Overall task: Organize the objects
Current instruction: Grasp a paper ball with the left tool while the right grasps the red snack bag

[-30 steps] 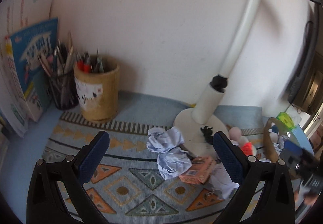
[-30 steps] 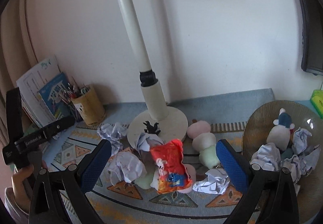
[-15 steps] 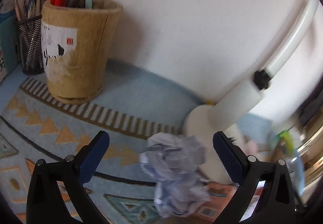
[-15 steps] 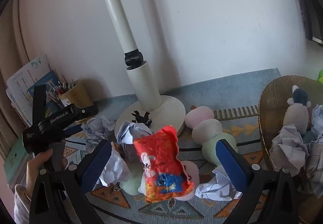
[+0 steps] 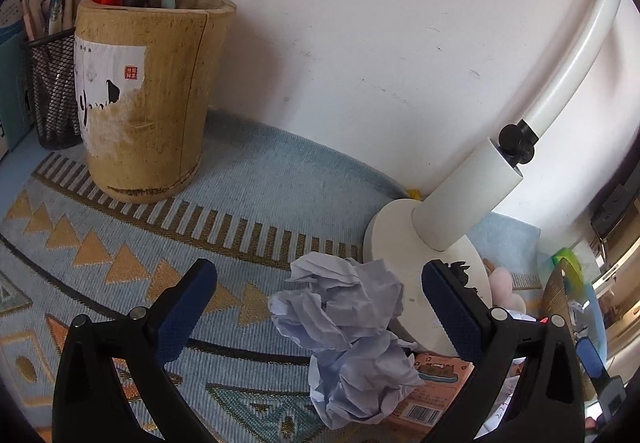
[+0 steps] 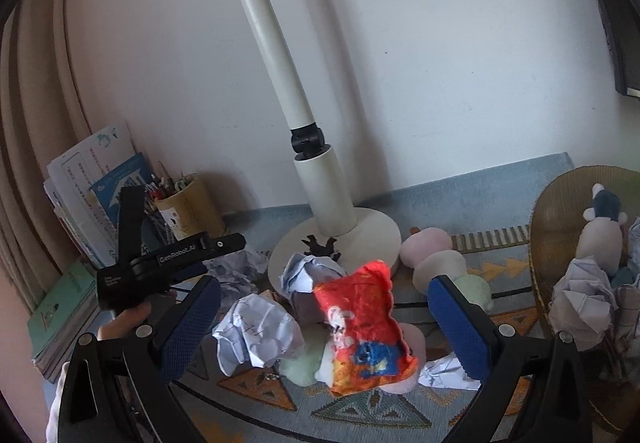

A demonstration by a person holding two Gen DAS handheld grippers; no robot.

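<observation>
My left gripper (image 5: 320, 307) is open, its jaws on either side of a crumpled lilac paper ball (image 5: 340, 299) on the patterned mat; a second paper ball (image 5: 360, 383) lies just below it on an orange carton (image 5: 432, 395). My right gripper (image 6: 324, 315) is open and empty above a red snack bag (image 6: 360, 327) that stands among crumpled papers (image 6: 256, 327) and pastel plush toys (image 6: 436, 259). The left gripper's black body (image 6: 160, 263) shows at the left of the right wrist view.
A white lamp base and pole (image 5: 440, 227) stand by the wall. A bamboo pen holder (image 5: 148, 95) and a mesh pen cup (image 5: 52, 91) are at the left, with books (image 6: 88, 203) behind. A woven basket (image 6: 560, 227) at the right holds paper balls and a plush toy.
My left gripper has moved forward and down, closing in on the lilac paper ball. My right gripper has shifted slightly; the snack bag stays between its jaws' line.
</observation>
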